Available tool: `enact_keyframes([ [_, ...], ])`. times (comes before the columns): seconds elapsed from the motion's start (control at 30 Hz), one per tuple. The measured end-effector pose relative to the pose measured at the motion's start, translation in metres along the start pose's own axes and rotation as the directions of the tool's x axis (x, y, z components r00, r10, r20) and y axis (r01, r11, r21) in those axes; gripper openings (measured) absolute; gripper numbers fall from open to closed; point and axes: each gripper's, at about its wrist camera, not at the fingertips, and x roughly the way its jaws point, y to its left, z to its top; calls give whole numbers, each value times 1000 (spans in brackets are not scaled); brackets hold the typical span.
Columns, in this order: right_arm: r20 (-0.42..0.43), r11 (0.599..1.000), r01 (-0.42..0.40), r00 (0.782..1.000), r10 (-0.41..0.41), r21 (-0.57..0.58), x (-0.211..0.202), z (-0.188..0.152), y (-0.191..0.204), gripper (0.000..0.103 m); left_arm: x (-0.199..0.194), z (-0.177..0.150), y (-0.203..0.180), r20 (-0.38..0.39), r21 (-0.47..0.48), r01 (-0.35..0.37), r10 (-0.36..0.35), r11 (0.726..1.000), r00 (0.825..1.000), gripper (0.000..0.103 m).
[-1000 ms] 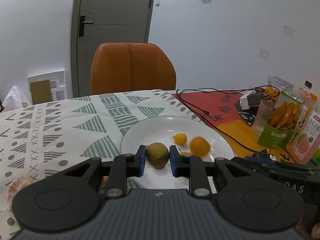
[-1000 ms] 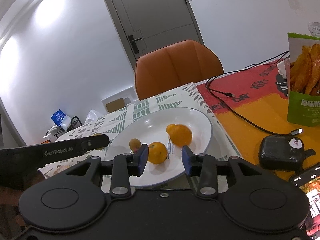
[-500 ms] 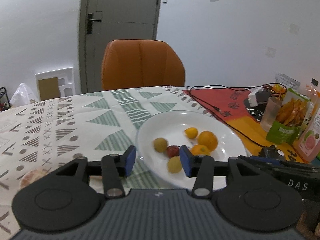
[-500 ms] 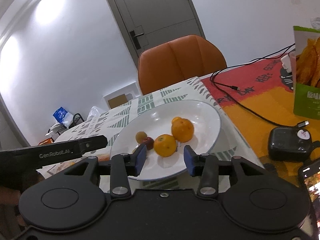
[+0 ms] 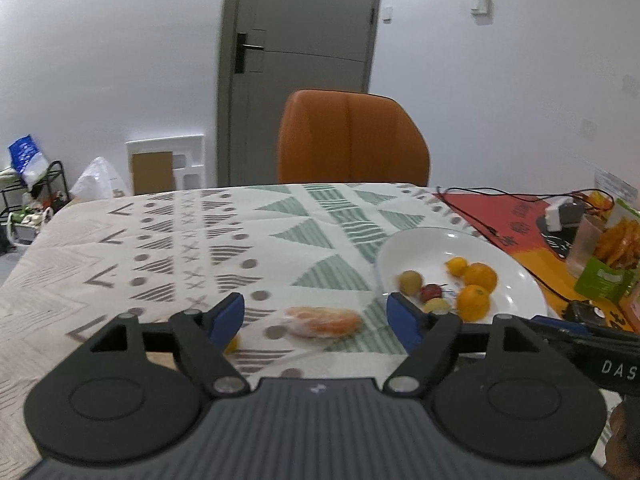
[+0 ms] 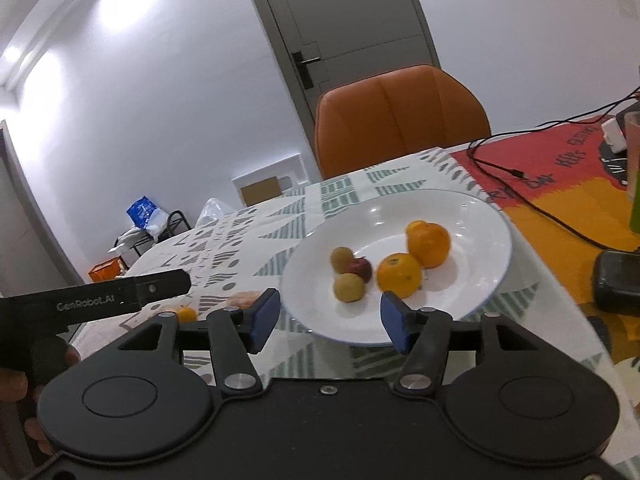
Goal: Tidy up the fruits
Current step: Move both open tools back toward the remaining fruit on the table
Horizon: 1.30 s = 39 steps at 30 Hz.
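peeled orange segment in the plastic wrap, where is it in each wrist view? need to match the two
Left wrist: the wrapped peeled orange lies low centre, on the tablecloth between the open fingers, left of the white plate.
Right wrist: wrapped peeled orange is low left of centre, mostly hidden behind the right gripper's left finger, left of the white plate.
Shared landmark: the white plate.

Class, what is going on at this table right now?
A person holds two grippers, both open and empty. The plate already carries two oranges, a small red fruit and some small yellowish ones. The left gripper faces a wrapped orange fruit lying on the tablecloth. A small orange fruit lies off the plate too.
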Motion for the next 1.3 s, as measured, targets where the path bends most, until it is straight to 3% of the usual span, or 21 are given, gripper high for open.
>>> enact_keyframes([
  [0.33,-14,999,-39,999,38,-26,17,-8,30,68,-14,-6,46,-6,-46,-78,78,996,997,77],
  [0.6,-36,995,-74,997,72,-62,28,-10,52,71,-16,-9,71,-14,-87,-118,117,989,993,78],
  [0.73,-40,994,-89,995,86,-69,31,-12,61,83,-15,-13,82,-22,-104,-132,131,986,991,78],
  [0.83,-22,994,-87,996,85,-70,33,-12,65,103,-13,-17,91,-35,-116,-144,141,983,989,78],
  [1.3,-90,977,-164,984,153,-135,49,-26,101,103,-13,-37,124,-73,-176,-164,153,971,985,78],
])
